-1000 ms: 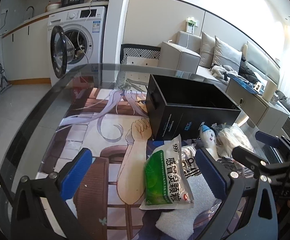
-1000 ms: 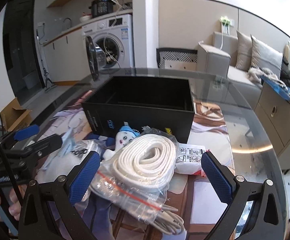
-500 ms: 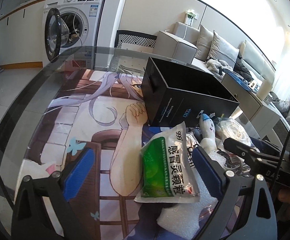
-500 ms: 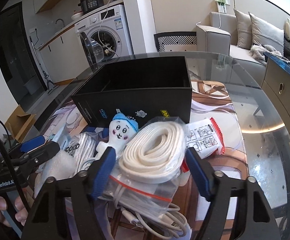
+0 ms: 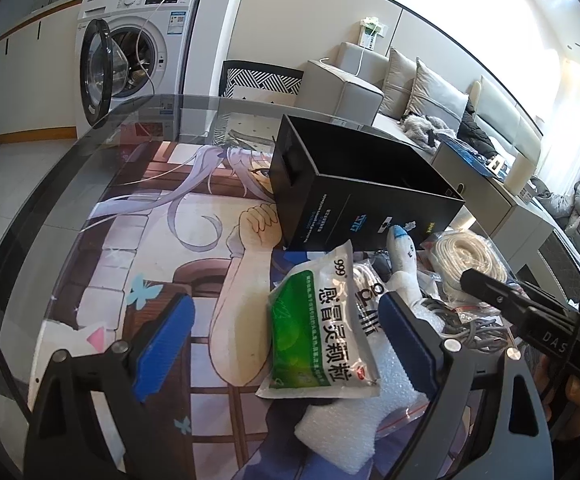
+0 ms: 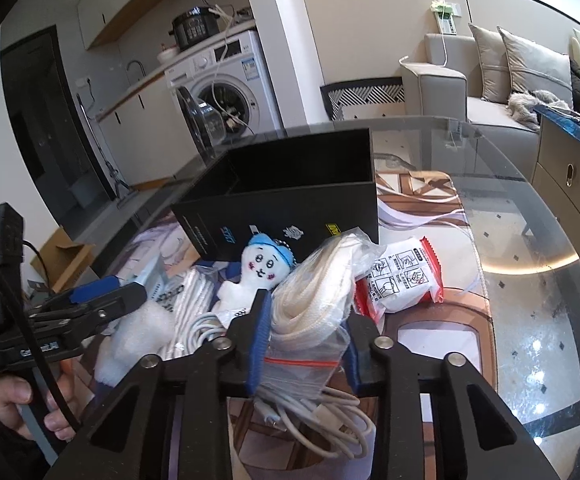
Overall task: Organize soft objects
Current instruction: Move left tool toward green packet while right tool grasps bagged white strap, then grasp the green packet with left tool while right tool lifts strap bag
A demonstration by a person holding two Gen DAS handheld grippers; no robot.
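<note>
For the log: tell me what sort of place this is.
Most likely a lived-in flat, open-plan. A washing machine stands under a counter, a grey sofa with cushions lies beyond, and the work goes on at a glass table.

Clear zip bag of coiled white rope (image 6: 310,300), upright-tilted, beside plush doll (image 6: 257,276), before open black box (image 6: 290,200).

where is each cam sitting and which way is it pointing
Left wrist: on the open left gripper, looking across the table at the green sachet and black box.
Right wrist: on the right gripper, shut on the bagged white rope; the person's hand shows.
Shared: box, rope, plush doll.
</note>
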